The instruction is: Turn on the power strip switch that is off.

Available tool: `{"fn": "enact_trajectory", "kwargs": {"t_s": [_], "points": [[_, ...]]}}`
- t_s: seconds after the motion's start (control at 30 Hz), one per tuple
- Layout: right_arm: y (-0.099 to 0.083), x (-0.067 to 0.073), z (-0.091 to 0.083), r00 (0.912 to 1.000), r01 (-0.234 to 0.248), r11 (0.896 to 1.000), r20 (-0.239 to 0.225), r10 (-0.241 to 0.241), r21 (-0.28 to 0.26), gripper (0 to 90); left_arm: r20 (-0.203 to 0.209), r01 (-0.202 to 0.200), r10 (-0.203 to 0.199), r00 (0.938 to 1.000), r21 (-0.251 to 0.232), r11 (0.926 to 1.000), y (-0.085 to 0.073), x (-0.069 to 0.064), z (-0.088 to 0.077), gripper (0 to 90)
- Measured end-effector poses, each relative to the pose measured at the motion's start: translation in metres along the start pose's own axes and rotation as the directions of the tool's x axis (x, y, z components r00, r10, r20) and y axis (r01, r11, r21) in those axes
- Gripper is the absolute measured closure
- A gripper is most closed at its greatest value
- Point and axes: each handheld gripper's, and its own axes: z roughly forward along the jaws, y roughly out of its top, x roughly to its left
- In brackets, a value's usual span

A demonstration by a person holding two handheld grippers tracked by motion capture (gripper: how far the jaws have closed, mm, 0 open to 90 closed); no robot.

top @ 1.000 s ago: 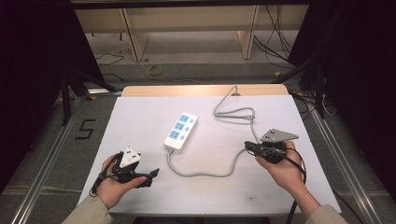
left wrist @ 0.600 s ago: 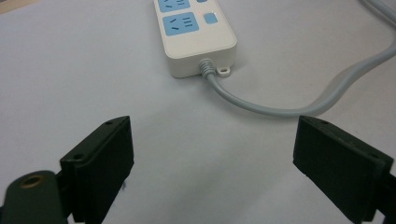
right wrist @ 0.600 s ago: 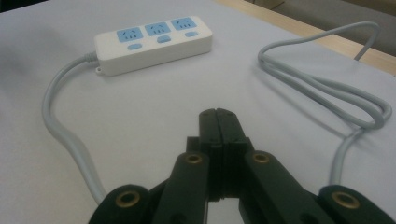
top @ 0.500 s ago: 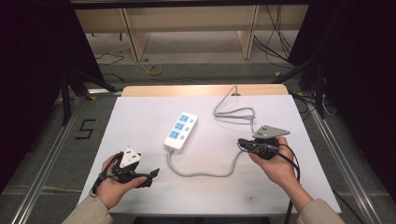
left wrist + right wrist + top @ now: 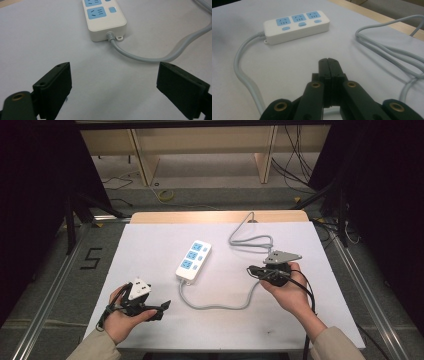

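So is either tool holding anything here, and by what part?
Nothing is held. The left tool is open over bare table; the right tool is shut on nothing, short of the power strip.

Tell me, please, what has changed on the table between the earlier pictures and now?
The right claw, jaws shut and empty, has slid leftward across the table toward the power strip and its grey cable. Nothing was taken hold of or let go. The left claw stayed put, open, and the strip and cable lie as before.
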Motion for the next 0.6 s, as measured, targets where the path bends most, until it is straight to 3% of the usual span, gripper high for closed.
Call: {"fn": "enact_trajectory", "kwargs": {"t_s": [0.6], "points": [[0.014, 0.005, 0.021, 0.9997, 0.007, 1.0, -0.023, -0.007, 0.01, 90.0, -0.001, -0.005, 0.005, 1.0, 0.004, 1.0, 0.0, 0.0, 0.0, 12.9]]}}
